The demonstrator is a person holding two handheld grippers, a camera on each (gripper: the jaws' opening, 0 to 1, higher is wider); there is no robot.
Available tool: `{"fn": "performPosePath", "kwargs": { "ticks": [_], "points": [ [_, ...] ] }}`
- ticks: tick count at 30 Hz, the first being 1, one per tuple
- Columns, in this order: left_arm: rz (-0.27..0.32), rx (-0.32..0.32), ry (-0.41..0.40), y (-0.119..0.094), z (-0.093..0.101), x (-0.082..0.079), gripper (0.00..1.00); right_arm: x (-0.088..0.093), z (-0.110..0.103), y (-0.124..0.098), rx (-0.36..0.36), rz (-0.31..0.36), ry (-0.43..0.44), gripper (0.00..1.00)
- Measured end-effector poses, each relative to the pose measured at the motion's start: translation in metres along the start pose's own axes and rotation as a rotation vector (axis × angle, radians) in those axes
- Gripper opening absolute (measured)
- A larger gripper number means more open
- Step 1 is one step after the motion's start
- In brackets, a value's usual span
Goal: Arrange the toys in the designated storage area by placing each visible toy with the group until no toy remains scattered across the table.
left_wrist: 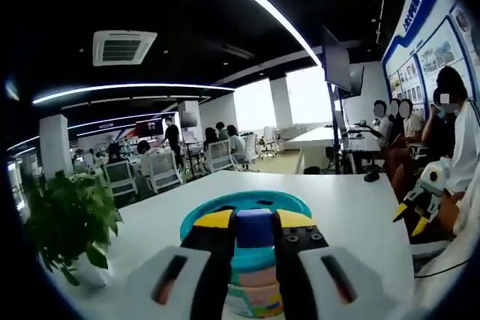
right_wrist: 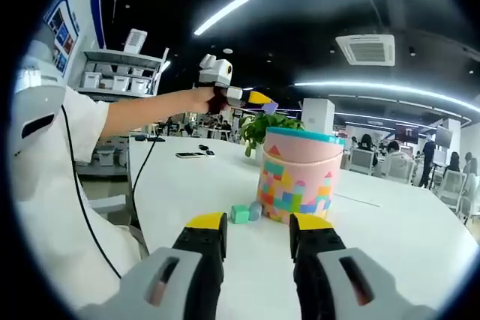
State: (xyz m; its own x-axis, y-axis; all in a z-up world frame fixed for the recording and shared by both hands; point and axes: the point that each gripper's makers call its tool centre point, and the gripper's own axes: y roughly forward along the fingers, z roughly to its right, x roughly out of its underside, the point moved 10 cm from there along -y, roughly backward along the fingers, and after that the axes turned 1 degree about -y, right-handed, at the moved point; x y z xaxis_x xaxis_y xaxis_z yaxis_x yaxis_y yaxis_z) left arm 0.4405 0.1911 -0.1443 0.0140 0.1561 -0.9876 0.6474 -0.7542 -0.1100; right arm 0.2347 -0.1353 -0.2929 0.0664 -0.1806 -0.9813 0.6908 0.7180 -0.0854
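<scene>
We hold a small blue block (left_wrist: 255,228) pinched between the jaws of our left gripper (left_wrist: 253,241), raised just above the open mouth of the pink storage tub (right_wrist: 298,177) with its teal rim (left_wrist: 247,201); in the right gripper view the same left gripper (right_wrist: 259,100) hangs over the tub from the far side. We judge the block light, rigid and smooth-sided, likely plastic or painted wood, so a modest squeeze across two flat opposite faces should keep it; a grip on a corner would probably let it twist out. Our right gripper (right_wrist: 257,236) rests low over the white table (right_wrist: 390,230) with its jaws spread and nothing between them; just beyond it, at the foot of the tub, lie a small green cube (right_wrist: 239,214) and a pale rounded piece (right_wrist: 255,210), touching or nearly so. The cube offers flat sides to clamp; the rounded piece looks more apt to roll or slip, so we would take it across its widest part.
</scene>
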Motion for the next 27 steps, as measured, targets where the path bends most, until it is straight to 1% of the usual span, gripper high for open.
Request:
{"fn": "performPosePath", "kwargs": {
  "ticks": [3,4,6,7,9,10,11,12,13,14,18,19,21,23,24,25,27],
  "points": [
    [-0.017,0.0,0.014,0.009,-0.005,0.001,0.2,-0.001,-0.001,0.0,-0.004,0.002,-0.004,0.34],
    [-0.007,0.02,0.05,0.022,-0.013,0.001,0.2,-0.003,-0.002,0.001,-0.007,0.008,-0.008,0.34],
    [-0.007,0.02,0.048,0.027,-0.016,0.001,0.2,-0.004,-0.003,0.002,-0.01,0.011,-0.01,0.34],
    [-0.006,0.025,0.032,0.032,-0.019,0.002,0.2,-0.004,-0.003,0.002,-0.011,0.012,-0.01,0.34],
    [-0.019,0.047,0.038,0.039,-0.021,0.002,0.2,-0.004,-0.004,0.003,-0.014,0.014,-0.01,0.34],
    [-0.038,0.071,0.065,0.042,-0.023,0.003,0.2,-0.004,-0.004,0.003,-0.016,0.014,-0.009,0.34],
    [-0.039,0.084,0.07,0.043,-0.024,0.004,0.2,-0.003,-0.004,0.003,-0.018,0.015,-0.008,0.34],
    [-0.043,0.108,0.049,0.046,-0.025,0.005,0.2,-0.003,-0.004,0.002,-0.019,0.014,-0.005,0.34],
    [-0.06,0.132,0.042,0.047,-0.025,0.006,0.2,-0.002,-0.004,0.002,-0.019,0.014,-0.005,0.34],
    [-0.063,0.135,0.056,0.05,-0.027,0.007,0.2,-0.001,-0.003,0.002,-0.018,0.015,-0.004,0.34],
    [-0.08,0.18,0.066,0.058,-0.033,0.007,0.2,0.001,-0.002,0.0,-0.014,0.014,0.005,0.33],
    [-0.087,0.183,0.073,0.06,-0.035,0.008,0.2,0.002,-0.002,0.0,-0.014,0.014,0.006,0.33],
    [-0.112,0.215,0.08,0.063,-0.038,0.009,0.2,0.002,-0.002,-0.001,-0.017,0.016,0.007,0.33],
    [-0.115,0.217,0.089,0.066,-0.042,0.008,0.2,0.001,-0.002,-0.001,-0.019,0.019,0.01,0.33],
    [-0.123,0.232,0.091,0.068,-0.045,0.007,0.2,0.001,-0.002,-0.001,-0.02,0.021,0.013,0.33],
    [-0.125,0.234,0.085,0.069,-0.047,0.007,0.2,0.001,-0.002,-0.001,-0.02,0.022,0.014,0.33],
    [-0.137,0.28,0.056,0.073,-0.051,0.008,0.2,0.002,-0.001,-0.001,-0.021,0.024,0.016,0.33]
  ]
}}
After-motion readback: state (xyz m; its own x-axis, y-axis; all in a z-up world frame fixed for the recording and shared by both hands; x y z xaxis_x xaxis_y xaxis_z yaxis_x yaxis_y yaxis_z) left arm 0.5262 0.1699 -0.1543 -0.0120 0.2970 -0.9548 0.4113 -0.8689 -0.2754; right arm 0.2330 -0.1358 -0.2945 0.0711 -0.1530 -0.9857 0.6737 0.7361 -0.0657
